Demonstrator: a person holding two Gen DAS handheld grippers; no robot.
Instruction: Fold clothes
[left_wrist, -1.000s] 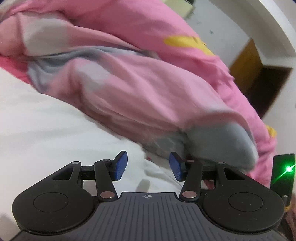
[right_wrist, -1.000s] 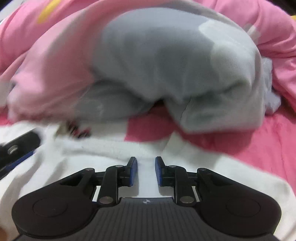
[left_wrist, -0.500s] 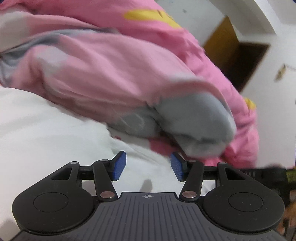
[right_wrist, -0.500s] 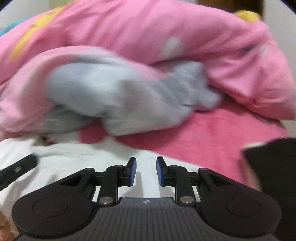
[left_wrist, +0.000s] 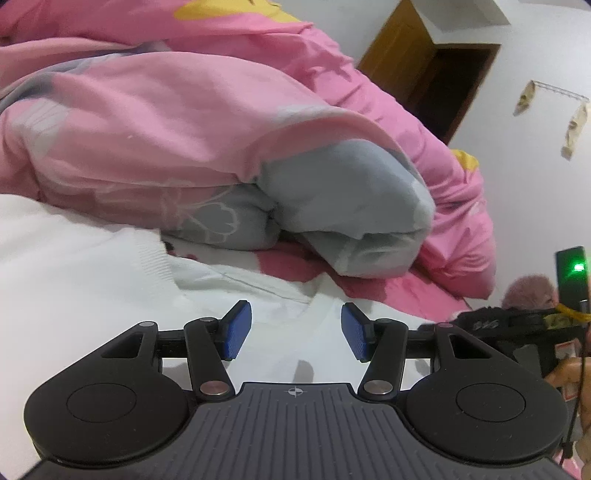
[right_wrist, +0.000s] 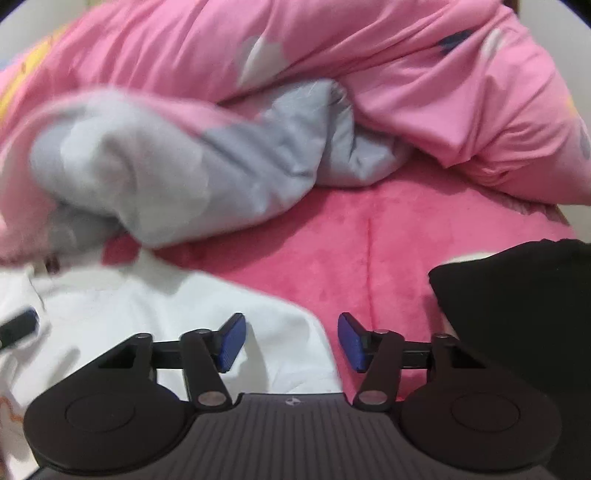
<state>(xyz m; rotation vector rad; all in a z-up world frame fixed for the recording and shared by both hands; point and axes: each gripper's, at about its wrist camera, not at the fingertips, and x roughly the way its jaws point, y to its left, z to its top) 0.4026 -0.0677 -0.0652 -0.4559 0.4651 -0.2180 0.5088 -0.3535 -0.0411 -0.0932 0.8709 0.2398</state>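
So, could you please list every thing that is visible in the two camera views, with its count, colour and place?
White garment: one, white, spread on the bed under both grippers.
Quilt: one, pink with a grey underside, bunched behind the garment.
Bed sheet: one, deep pink, bare patch right of the garment.
Black item: one, black, right edge of the right wrist view; cannot tell what it is.
Door frame: one, brown wood, far wall.
Left gripper: one, black with blue pads, open over the garment.
Right gripper: one, black with blue pads, open at the garment's edge.

a pink-and-grey duvet (left_wrist: 207, 133) lies bunched on the pink bedsheet (right_wrist: 388, 251), a brown doorway (left_wrist: 436, 70) behind.
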